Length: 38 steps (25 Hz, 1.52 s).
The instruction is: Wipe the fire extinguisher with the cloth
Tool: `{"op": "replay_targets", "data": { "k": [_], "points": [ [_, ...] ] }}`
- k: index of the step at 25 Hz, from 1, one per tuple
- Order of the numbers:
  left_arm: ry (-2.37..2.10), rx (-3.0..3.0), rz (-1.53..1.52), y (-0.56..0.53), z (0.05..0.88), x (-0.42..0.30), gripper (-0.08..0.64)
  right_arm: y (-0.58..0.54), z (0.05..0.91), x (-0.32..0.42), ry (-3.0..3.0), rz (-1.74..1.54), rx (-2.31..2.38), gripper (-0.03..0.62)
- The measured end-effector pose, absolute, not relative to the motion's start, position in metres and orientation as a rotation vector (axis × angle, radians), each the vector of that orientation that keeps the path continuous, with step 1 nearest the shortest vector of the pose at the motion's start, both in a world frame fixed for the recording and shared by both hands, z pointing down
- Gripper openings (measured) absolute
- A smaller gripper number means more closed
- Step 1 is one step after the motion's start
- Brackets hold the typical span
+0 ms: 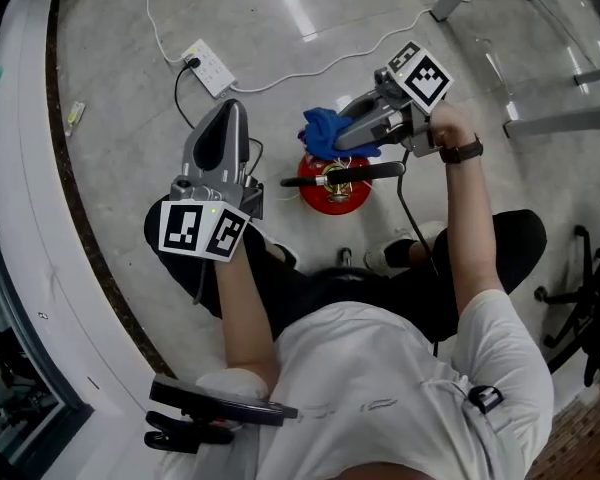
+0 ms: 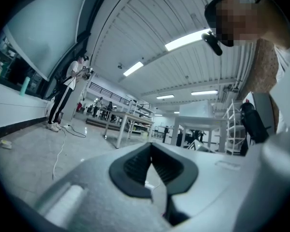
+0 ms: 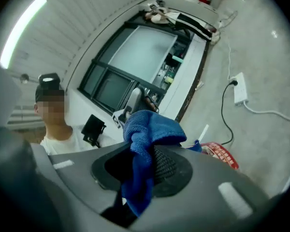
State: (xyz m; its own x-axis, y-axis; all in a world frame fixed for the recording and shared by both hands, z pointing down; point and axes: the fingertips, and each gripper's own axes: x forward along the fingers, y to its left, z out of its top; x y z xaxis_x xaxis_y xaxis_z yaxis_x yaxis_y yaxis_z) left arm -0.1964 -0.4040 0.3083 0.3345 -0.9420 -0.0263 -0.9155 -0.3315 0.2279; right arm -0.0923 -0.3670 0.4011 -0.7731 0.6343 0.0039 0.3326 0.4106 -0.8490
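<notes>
Our right tool (image 1: 346,136) pinches cloth (image 1: 323,128); left tool (image 2: 151,153) pressed together, empty. Unsteadied extinguisher (image 1: 332,200) may tip w/ hard wiping.

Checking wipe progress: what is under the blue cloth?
The red fire extinguisher stands below the cloth, its black handle showing. The cloth hides the far side, so contact cannot be judged.

top: white short-sleeved t-shirt (image 1: 380,388) | legs: black trousers (image 1: 485,258) | right wrist: black watch (image 1: 462,152) | left tool (image 2: 151,146), right tool (image 3: 142,153): grey shells, dark ribbed pads (image 2: 135,170), black-white marker cubes (image 1: 202,230)
</notes>
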Motion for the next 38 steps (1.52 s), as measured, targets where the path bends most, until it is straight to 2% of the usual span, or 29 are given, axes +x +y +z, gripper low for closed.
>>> {"op": "replay_targets", "data": {
  "k": [6, 10, 17, 22, 25, 27, 30, 33, 36, 38],
  "points": [
    [-1.707, 2.396, -0.232, -0.403, 0.315, -0.201, 0.002, -0.394, 0.459, -0.111, -2.250, 1.576, -0.825, 0.094],
    [-1.705, 2.380, -0.213, -0.405, 0.324, -0.201, 0.002, -0.388, 0.571, -0.120, -2.022, 1.684, -0.634, 0.094],
    [-1.714, 2.332, -0.185, -0.409, 0.336, -0.207, 0.002, -0.393, 0.809, -0.109, -1.927, 1.481, -0.068, 0.095],
    [-1.762, 2.316, -0.149, -0.403, 0.339, -0.218, 0.001, -0.398, 0.860, -0.102, -1.909, 1.285, 0.065, 0.097],
    [-1.795, 2.297, -0.161, -0.399, 0.337, -0.231, 0.000, -0.402, 0.846, -0.101, -1.939, 1.116, -0.013, 0.097],
    [-1.815, 2.294, -0.181, -0.395, 0.331, -0.237, 0.002, -0.418, 0.808, -0.105, -2.005, 1.161, -0.049, 0.097],
    [-1.839, 2.304, -0.219, -0.393, 0.319, -0.245, 0.000, -0.462, 0.696, -0.116, -2.206, 1.367, -0.106, 0.097],
    [-1.854, 2.308, -0.238, -0.389, 0.311, -0.251, 0.001, -0.466, 0.541, -0.131, -2.400, 1.535, -0.590, 0.089],
    [-1.861, 2.324, -0.247, -0.388, 0.303, -0.254, 0.002, -0.426, 0.423, -0.135, -2.387, 1.292, -1.137, 0.090],
    [-1.866, 2.329, -0.250, -0.388, 0.300, -0.255, 0.002, -0.381, 0.390, -0.133, -2.248, 1.017, -1.365, 0.090]
  ]
}}
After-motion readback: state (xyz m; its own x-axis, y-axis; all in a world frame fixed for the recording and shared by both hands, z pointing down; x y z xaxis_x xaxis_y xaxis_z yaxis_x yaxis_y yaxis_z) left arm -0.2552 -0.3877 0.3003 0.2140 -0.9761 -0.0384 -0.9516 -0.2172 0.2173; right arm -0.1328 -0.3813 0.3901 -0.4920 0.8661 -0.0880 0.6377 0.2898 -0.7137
